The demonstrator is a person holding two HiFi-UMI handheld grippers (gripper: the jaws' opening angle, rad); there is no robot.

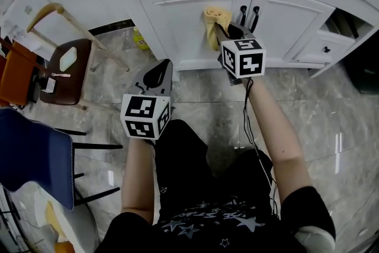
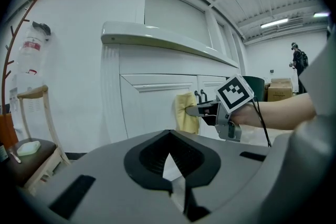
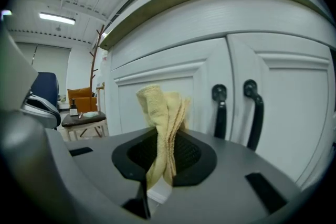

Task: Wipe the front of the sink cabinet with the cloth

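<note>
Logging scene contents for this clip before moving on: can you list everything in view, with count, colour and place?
sink cabinet: one, white, ahead of the person
door handles: two, black, upright, side by side where the doors meet
drawer knob: one, black, at the cabinet's right end
cloth: one, yellow, in front of the left door
bottle: one, yellow, on the floor by the cabinet's left corner
wooden chair: one, brown seat, far left
orange chair: one, left edge
blue chair: one, lower left
floor: grey marble tiles
left gripper: grey, shut, empty, back from the cabinet
right gripper: grey, shut on the cloth
</note>
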